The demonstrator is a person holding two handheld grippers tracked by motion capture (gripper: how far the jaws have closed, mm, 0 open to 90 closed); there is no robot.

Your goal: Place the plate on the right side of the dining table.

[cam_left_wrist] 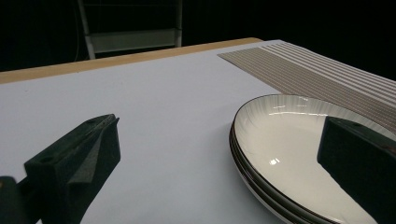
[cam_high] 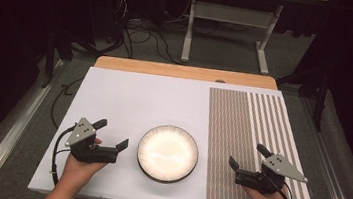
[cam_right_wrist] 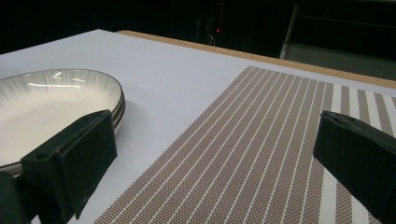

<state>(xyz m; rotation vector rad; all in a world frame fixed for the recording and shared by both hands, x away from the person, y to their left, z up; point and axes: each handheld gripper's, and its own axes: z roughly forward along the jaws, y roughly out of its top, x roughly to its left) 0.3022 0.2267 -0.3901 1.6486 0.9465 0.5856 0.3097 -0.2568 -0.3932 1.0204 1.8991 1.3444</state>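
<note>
High view: a white table [cam_high: 129, 99] carries stacked plates [cam_high: 167, 153] at centre front and a striped placemat [cam_high: 255, 138] along its right side. The left gripper [cam_high: 113, 133], jaws spread, rests left of the plates; the right gripper [cam_high: 247, 156], jaws spread, sits on the placemat.

Left gripper view: the gripper's jaws stand wide apart, holding nothing; the plates [cam_left_wrist: 299, 149] lie just ahead to the right, their stacked rims visible.

Right gripper view: the jaws are spread and empty above the placemat [cam_right_wrist: 261, 154]; the plates [cam_right_wrist: 51, 107] lie to the left.
</note>
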